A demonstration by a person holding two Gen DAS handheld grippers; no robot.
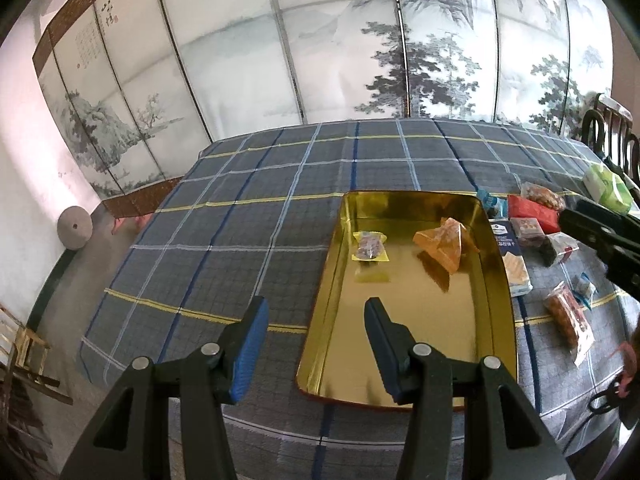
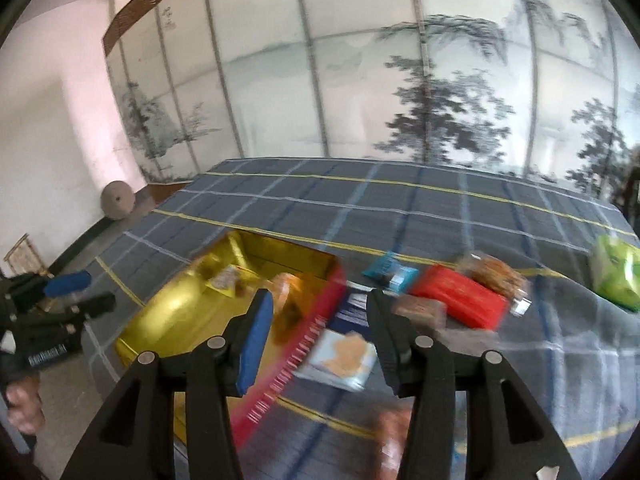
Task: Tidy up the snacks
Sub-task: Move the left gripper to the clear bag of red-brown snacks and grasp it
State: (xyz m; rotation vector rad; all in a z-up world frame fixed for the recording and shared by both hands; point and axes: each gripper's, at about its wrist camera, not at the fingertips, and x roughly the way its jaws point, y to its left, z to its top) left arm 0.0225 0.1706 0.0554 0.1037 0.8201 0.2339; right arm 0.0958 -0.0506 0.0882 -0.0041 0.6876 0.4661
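Note:
A gold tin tray (image 1: 408, 376) with a red outer wall (image 2: 288, 376) lies on the plaid tablecloth. In it are an orange packet (image 1: 444, 246) and a small yellow packet (image 1: 370, 246). My left gripper (image 1: 316, 344) is open and empty above the tray's near left rim. My right gripper (image 2: 320, 336) is open and empty, above a blue cracker packet (image 2: 340, 360) just right of the tray. Loose snacks lie to the right: a red packet (image 2: 460, 300), a teal packet (image 2: 390, 272), a clear bag of nuts (image 2: 494, 272). The right wrist view is blurred.
A green tissue pack (image 2: 618, 276) lies at the far right. A painted folding screen (image 1: 320, 48) stands behind the table. A dark wooden chair (image 1: 612, 132) is at the right. A round stone (image 1: 74, 226) and a wooden stool (image 1: 30, 350) are on the floor to the left.

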